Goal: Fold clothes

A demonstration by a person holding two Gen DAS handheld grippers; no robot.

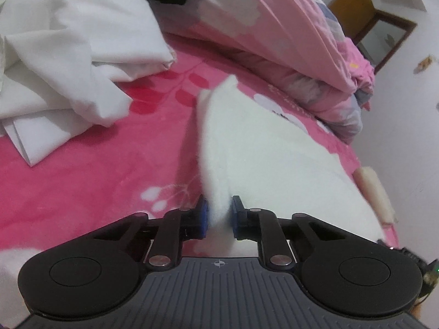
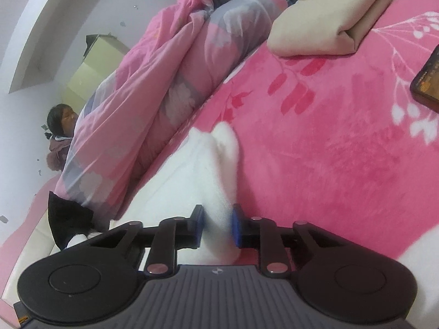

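A fluffy white garment (image 1: pixel 263 148) lies on the pink bed cover (image 1: pixel 96 178). In the left wrist view my left gripper (image 1: pixel 219 218) is shut on a raised fold of that garment, with its blue pads pinching the cloth from both sides. In the right wrist view the same white garment (image 2: pixel 192 181) runs up from my right gripper (image 2: pixel 218 230), which is shut on another fold of it. The garment's far corner (image 2: pixel 225 134) rests on the cover. Neither gripper shows in the other's view.
Crumpled white clothes (image 1: pixel 68 54) lie at the left. A rolled pink quilt (image 1: pixel 288 54) runs along the back of the bed. A folded beige garment (image 2: pixel 334 13) and a phone (image 2: pixel 428 79) lie on the cover. A person (image 2: pixel 60 134) is beyond the quilt.
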